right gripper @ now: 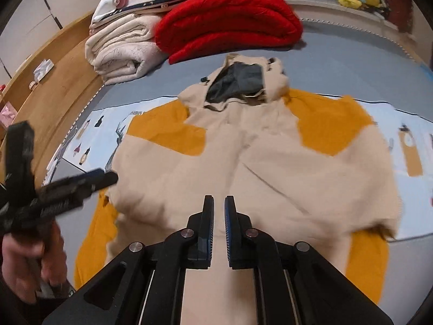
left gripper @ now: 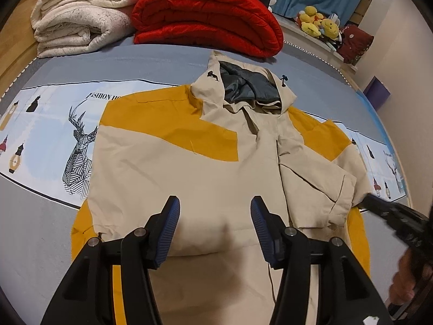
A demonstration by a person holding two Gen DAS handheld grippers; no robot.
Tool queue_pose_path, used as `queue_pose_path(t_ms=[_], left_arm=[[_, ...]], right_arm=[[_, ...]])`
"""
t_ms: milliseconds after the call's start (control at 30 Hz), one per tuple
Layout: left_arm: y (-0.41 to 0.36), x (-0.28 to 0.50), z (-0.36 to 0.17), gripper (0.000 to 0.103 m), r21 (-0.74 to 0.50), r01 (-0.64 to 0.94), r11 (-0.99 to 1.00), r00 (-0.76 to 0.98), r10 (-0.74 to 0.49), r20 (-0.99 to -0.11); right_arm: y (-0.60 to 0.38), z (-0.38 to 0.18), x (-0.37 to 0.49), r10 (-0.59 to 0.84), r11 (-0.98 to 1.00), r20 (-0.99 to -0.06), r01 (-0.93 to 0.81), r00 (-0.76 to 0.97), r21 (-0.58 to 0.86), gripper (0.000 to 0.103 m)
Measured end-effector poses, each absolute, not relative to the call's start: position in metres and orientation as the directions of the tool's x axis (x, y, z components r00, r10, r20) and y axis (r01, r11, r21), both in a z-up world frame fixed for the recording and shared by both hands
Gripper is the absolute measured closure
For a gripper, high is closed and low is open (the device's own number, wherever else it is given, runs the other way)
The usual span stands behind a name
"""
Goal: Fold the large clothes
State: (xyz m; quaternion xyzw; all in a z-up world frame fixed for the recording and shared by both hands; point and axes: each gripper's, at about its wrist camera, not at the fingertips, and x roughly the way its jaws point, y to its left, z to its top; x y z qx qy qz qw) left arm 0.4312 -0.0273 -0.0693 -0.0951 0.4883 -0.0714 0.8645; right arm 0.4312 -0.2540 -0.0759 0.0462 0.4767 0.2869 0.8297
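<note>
A beige and mustard-yellow hooded jacket (left gripper: 189, 168) lies flat on the bed, front up, with its grey-lined hood (left gripper: 249, 84) pointing away from me. Its right sleeve is folded in across the front. My left gripper (left gripper: 215, 203) hovers over the lower front of the jacket, open, with nothing between its blue pads. The right gripper (right gripper: 219, 199) hangs above the same jacket (right gripper: 243, 162) with only a narrow gap between its fingers and nothing in it. Each tool shows in the other's view: the right one (left gripper: 392, 211) by the jacket's right edge, the left one (right gripper: 67, 187) at its left edge.
A folded red quilt (left gripper: 205, 19) and a folded white blanket (left gripper: 78, 19) sit at the head of the bed. The grey sheet has a printed deer band (left gripper: 78, 140). Plush toys (left gripper: 319, 23) line a ledge at the back right. A wooden bed frame (right gripper: 54, 81) runs along the left.
</note>
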Motion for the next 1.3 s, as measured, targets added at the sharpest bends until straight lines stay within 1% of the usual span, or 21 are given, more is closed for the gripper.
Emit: queue_pose_path(t_ms=[33, 67, 100, 133, 167, 200, 300, 433, 533, 567, 600, 633, 667, 700, 767, 800, 900, 967, 1033, 1167, 1300], left_arm=[[-0.028, 0.431, -0.069, 0.053, -0.233, 0.032, 0.972, 0.512, -0.216, -0.831], [-0.028, 0.431, -0.069, 0.053, -0.234, 0.037, 0.972, 0.511, -0.219, -0.831], [-0.032, 0.431, -0.069, 0.053, -0.231, 0.044, 0.972, 0.511, -0.221, -0.831], [-0.035, 0.431, -0.07, 0.053, -0.226, 0.055, 0.973, 0.511, -0.222, -0.831], [-0.04, 0.43, -0.07, 0.053, -0.218, 0.068, 0.974, 0.512, -0.221, -0.83], [-0.046, 0.43, -0.071, 0.053, -0.21, 0.077, 0.975, 0.513, -0.22, -0.83], [-0.059, 0.429, -0.073, 0.053, -0.194, 0.106, 0.975, 0.511, -0.22, -0.831], [-0.074, 0.43, -0.077, 0.053, -0.188, 0.139, 0.972, 0.504, -0.233, -0.832], [-0.084, 0.432, -0.08, 0.053, -0.192, 0.162, 0.968, 0.497, -0.248, -0.832], [-0.088, 0.431, -0.081, 0.053, -0.191, 0.176, 0.966, 0.493, -0.254, -0.832], [-0.092, 0.431, -0.082, 0.053, -0.188, 0.188, 0.964, 0.492, -0.258, -0.832], [-0.096, 0.43, -0.082, 0.053, -0.185, 0.2, 0.962, 0.491, -0.262, -0.831], [-0.1, 0.429, -0.082, 0.053, -0.185, 0.215, 0.959, 0.489, -0.27, -0.83], [-0.105, 0.427, -0.082, 0.055, -0.188, 0.235, 0.954, 0.485, -0.283, -0.827], [-0.113, 0.423, -0.081, 0.056, -0.196, 0.271, 0.942, 0.478, -0.309, -0.822], [-0.118, 0.421, -0.081, 0.059, -0.204, 0.297, 0.933, 0.472, -0.329, -0.818], [-0.136, 0.412, -0.08, 0.059, -0.213, 0.375, 0.902, 0.457, -0.38, -0.804], [-0.148, 0.408, -0.079, 0.057, -0.225, 0.415, 0.882, 0.446, -0.413, -0.794], [-0.155, 0.407, -0.08, 0.057, -0.233, 0.425, 0.875, 0.442, -0.425, -0.79], [-0.158, 0.412, -0.081, 0.056, -0.237, 0.41, 0.881, 0.458, -0.424, -0.782], [-0.158, 0.417, -0.08, 0.057, -0.227, 0.395, 0.89, 0.481, -0.411, -0.774]], right_arm=[[-0.27, -0.072, 0.428, 0.511, 0.847, -0.756, -0.393, 0.41, 0.359, 0.087], [-0.287, -0.071, 0.427, 0.507, 0.857, -0.745, -0.349, 0.435, 0.379, 0.077], [-0.301, -0.07, 0.429, 0.502, 0.864, -0.735, -0.312, 0.456, 0.396, 0.059], [-0.314, -0.073, 0.431, 0.487, 0.873, -0.727, -0.265, 0.484, 0.409, 0.049], [-0.324, -0.079, 0.433, 0.473, 0.88, -0.726, -0.23, 0.5, 0.415, 0.036], [-0.331, -0.088, 0.438, 0.466, 0.883, -0.739, -0.2, 0.487, 0.425, 0.035], [-0.344, -0.115, 0.447, 0.466, 0.874, -0.769, -0.094, 0.437, 0.476, 0.035], [-0.349, -0.159, 0.458, 0.51, 0.84, -0.792, 0.007, 0.337, 0.543, 0.035], [-0.35, -0.187, 0.463, 0.531, 0.817, -0.798, 0.081, 0.284, 0.572, 0.04], [-0.35, -0.194, 0.464, 0.535, 0.811, -0.8, 0.101, 0.271, 0.576, 0.047], [-0.35, -0.197, 0.465, 0.534, 0.809, -0.803, 0.114, 0.264, 0.576, 0.063], [-0.349, -0.197, 0.463, 0.529, 0.81, -0.805, 0.122, 0.269, 0.574, 0.074], [-0.349, -0.193, 0.462, 0.519, 0.812, -0.805, 0.127, 0.285, 0.569, 0.091], [-0.346, -0.186, 0.46, 0.524, 0.81, -0.793, 0.108, 0.309, 0.577, 0.096], [-0.335, -0.167, 0.458, 0.527, 0.816, -0.768, 0.037, 0.362, 0.577, 0.098], [-0.328, -0.155, 0.456, 0.544, 0.809, -0.742, -0.012, 0.392, 0.587, 0.098], [-0.306, -0.124, 0.45, 0.637, 0.753, -0.628, -0.186, 0.447, 0.631, 0.098], [-0.29, -0.11, 0.446, 0.707, 0.697, -0.563, -0.284, 0.429, 0.659, 0.098], [-0.279, -0.098, 0.442, 0.755, 0.649, -0.512, -0.354, 0.41, 0.674, 0.098], [-0.261, -0.088, 0.436, 0.795, 0.606, -0.484, -0.429, 0.366, 0.67, 0.098], [-0.251, -0.089, 0.435, 0.803, 0.595, -0.489, -0.439, 0.34, 0.673, 0.098]])
